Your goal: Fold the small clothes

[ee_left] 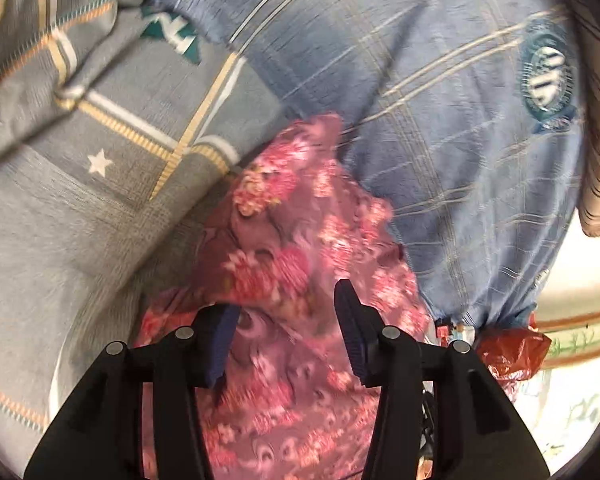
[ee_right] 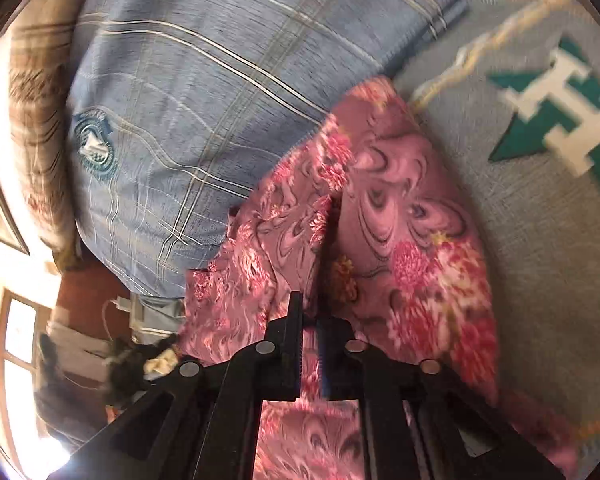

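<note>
Pink floral cloth on grey bedsheet, beside blue pillow.
Left wrist: left gripper (ee_left: 288,320) jaws apart, pink floral cloth (ee_left: 284,240) lying under the gap, not pinched. Right wrist: right gripper (ee_right: 310,332) jaws nearly together, clamped on a fold of the cloth (ee_right: 380,208); bedsheet (ee_right: 540,240) right, pillow (ee_right: 204,92) left.

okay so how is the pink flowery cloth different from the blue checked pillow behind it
The pink floral cloth is thin, crumpled and creased; the blue checked pillow is plump and smooth. The cloth carries a busy pattern of flowers and swirls; the pillow has plain pale lines and a round teal badge. The cloth lies in front, its edge against the pillow. Both rest on the grey bedcover.
</note>
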`<action>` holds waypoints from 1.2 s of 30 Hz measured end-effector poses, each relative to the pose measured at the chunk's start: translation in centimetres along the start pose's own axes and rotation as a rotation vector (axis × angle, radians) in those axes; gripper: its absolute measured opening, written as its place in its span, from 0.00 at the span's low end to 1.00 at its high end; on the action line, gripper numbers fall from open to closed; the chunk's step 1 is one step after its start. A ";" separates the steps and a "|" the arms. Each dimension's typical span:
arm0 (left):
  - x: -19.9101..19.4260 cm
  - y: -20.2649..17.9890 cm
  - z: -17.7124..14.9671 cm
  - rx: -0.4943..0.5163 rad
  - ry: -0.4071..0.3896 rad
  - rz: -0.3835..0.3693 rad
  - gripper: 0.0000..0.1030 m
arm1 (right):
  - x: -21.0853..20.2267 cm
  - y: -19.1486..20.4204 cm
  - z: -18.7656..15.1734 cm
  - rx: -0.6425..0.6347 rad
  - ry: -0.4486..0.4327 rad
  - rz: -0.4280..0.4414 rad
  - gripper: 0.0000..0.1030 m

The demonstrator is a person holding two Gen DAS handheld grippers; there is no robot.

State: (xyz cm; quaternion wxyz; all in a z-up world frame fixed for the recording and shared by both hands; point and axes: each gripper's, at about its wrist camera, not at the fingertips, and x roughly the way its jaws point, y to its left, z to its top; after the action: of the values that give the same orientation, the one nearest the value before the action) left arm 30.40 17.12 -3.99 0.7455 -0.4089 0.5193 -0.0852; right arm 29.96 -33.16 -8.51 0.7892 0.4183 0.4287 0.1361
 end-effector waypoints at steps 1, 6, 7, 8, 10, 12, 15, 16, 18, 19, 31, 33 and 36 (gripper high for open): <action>-0.7 -0.4 -0.1 0.010 -0.006 -0.011 0.46 | -0.6 0.7 0.3 -0.029 -0.025 -0.010 0.11; -1.4 -1.2 0.4 0.080 -0.077 0.011 0.59 | 0.3 3.2 2.0 -0.131 -0.056 -0.054 0.54; -1.2 -0.8 0.6 0.067 -0.090 0.009 0.59 | 1.5 3.4 2.2 -0.150 -0.043 -0.088 0.54; -1.0 -0.5 0.8 0.061 -0.099 0.006 0.59 | 2.5 3.3 2.1 -0.155 -0.016 -0.102 0.54; -1.1 0.3 1.3 0.066 -0.111 0.035 0.59 | 4.1 3.1 1.9 -0.143 0.027 -0.117 0.44; -1.0 0.7 1.7 0.067 -0.134 0.067 0.59 | 4.0 4.1 2.0 -0.188 0.026 -0.054 0.07; -0.4 1.5 2.4 0.044 -0.144 0.117 0.59 | 1.5 6.5 2.7 -0.316 -0.118 -0.065 0.06; 0.0 2.0 2.5 0.033 -0.133 0.123 0.59 | 1.1 6.7 2.9 -0.349 -0.145 -0.103 0.06; 1.1 2.6 2.5 0.016 -0.105 0.149 0.59 | 2.0 5.5 3.7 -0.374 -0.130 -0.222 0.07; 1.5 2.7 2.4 0.016 -0.094 0.159 0.59 | 3.0 4.2 4.0 -0.362 -0.085 -0.274 0.07; 5.2 -1.7 -0.4 0.273 -0.077 0.337 0.59 | 3.3 4.3 1.1 -0.462 -0.058 -0.409 0.16; 5.3 -2.4 -1.0 0.316 -0.065 0.388 0.59 | 3.0 4.6 1.1 -0.483 -0.070 -0.413 0.14; 4.4 -2.0 -2.1 0.304 -0.044 0.375 0.59 | 0.6 6.0 1.1 -0.440 -0.091 -0.391 0.22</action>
State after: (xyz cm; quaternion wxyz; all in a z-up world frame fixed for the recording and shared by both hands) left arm 31.20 12.37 -5.95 0.8124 -0.1903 0.5510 -0.0135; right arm 32.06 -29.71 -3.86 0.8905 0.1523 0.4256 0.0520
